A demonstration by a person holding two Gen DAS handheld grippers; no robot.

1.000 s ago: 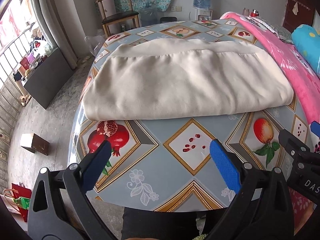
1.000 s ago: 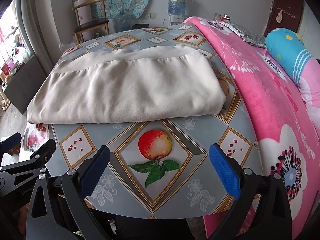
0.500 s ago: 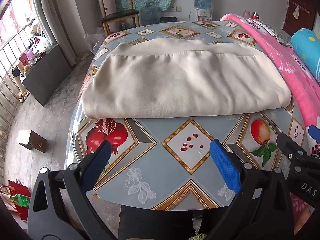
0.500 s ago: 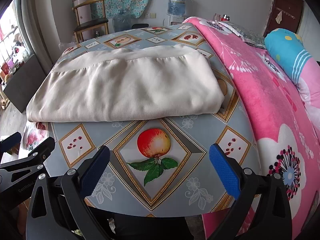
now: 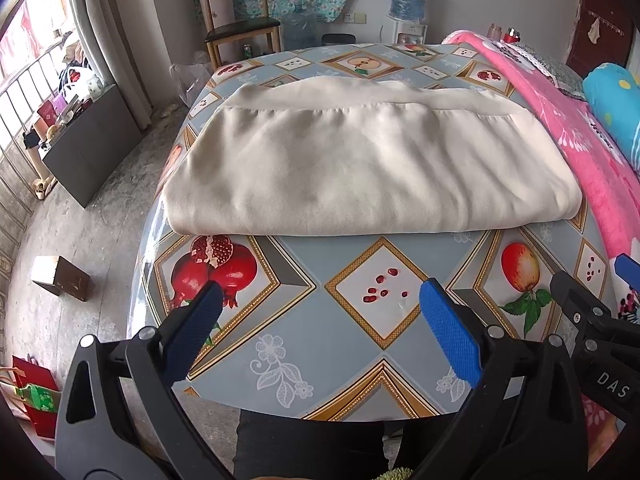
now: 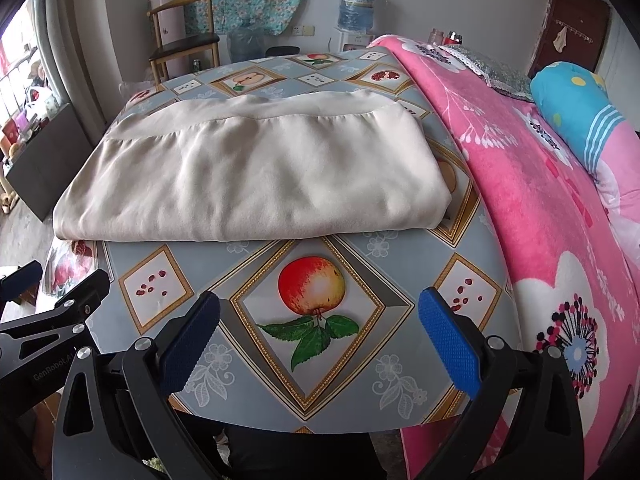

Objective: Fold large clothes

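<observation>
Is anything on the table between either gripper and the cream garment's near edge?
Nothing visible. Between the open left gripper and the folded cream garment lies only bare patterned tablecloth; the same holds for the open right gripper. The pink blanket lies off to the right, beside the garment.
</observation>
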